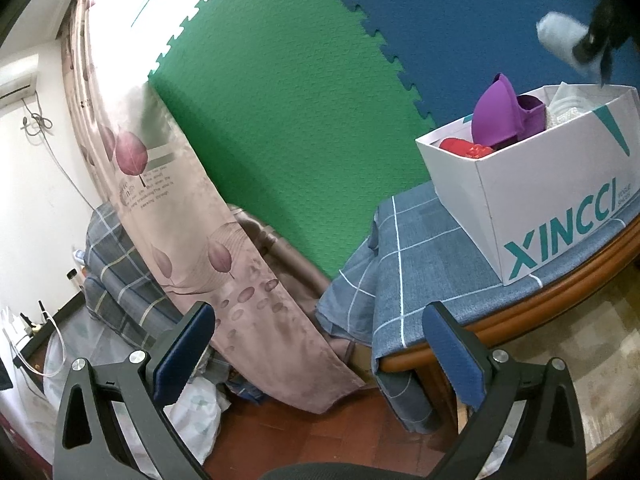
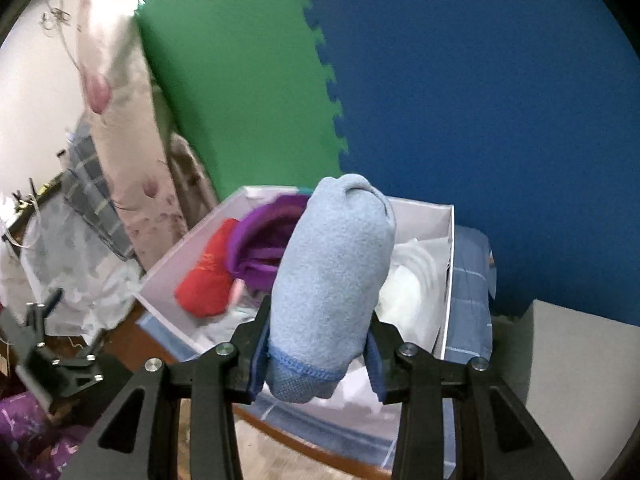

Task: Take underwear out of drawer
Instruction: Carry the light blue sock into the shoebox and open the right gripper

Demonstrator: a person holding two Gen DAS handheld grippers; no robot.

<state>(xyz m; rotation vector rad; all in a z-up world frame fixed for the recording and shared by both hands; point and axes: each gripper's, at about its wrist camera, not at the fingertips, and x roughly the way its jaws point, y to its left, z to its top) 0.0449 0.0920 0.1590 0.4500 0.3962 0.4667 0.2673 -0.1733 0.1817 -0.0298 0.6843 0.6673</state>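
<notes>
Right tool (image 2: 318, 354) clamped on light-blue rolled garment (image 2: 334, 276) above white box (image 2: 448, 280); left tool (image 1: 316, 348) wide open, empty

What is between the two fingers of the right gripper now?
A rolled light blue garment sits clamped between the right gripper's pads, above the white box. The right wrist view shows this.

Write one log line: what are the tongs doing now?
right tongs: shut on light blue roll, above white box | left tongs: open, nothing between
</notes>
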